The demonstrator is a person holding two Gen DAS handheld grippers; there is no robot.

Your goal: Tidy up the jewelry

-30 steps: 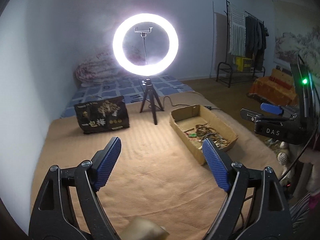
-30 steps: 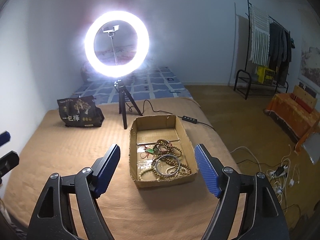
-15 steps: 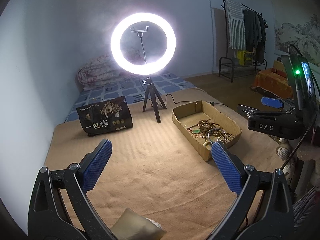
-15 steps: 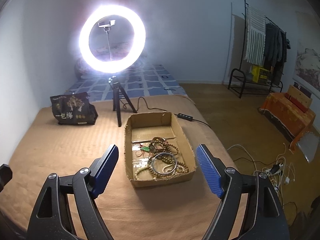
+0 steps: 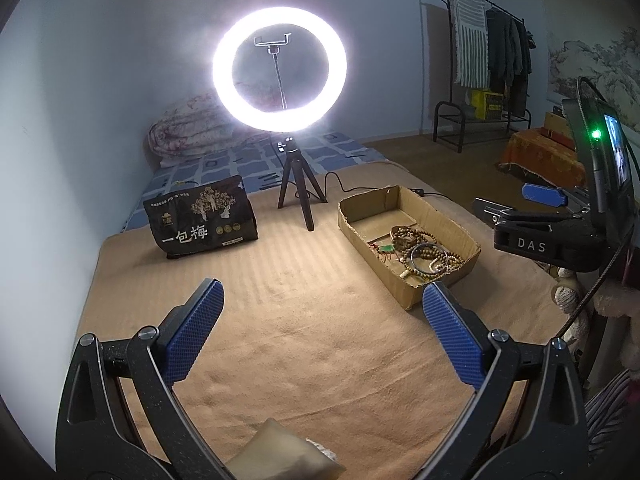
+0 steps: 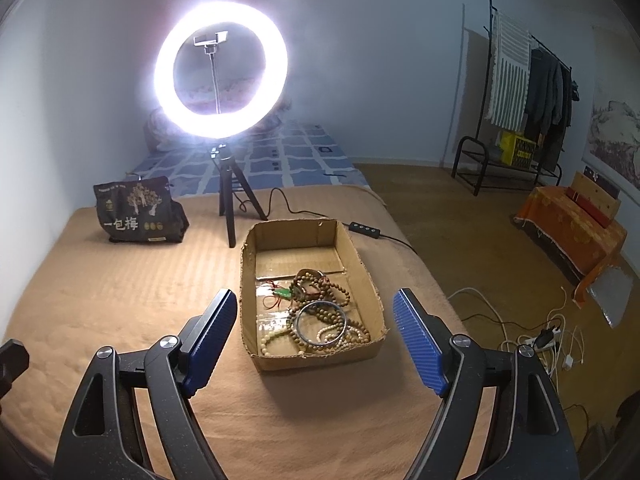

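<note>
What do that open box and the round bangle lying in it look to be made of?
The box looks like plain brown corrugated cardboard: matte, with ragged torn rims. The bangle seems metal, thin, grey and glossy, though polished stone or glass can't be ruled out. It lies on wood-like brown beads.

Open tan blanket [image 5: 312,320]: lower centre of both views, unobstructed. Obstacles: cardboard box [image 6: 362,256] of beads, centre of right view; tripod [image 6: 232,200] with ring light [image 6: 221,70] just behind it; dark bag [image 6: 138,212] upper left; cable [image 6: 304,212] behind box.
</note>
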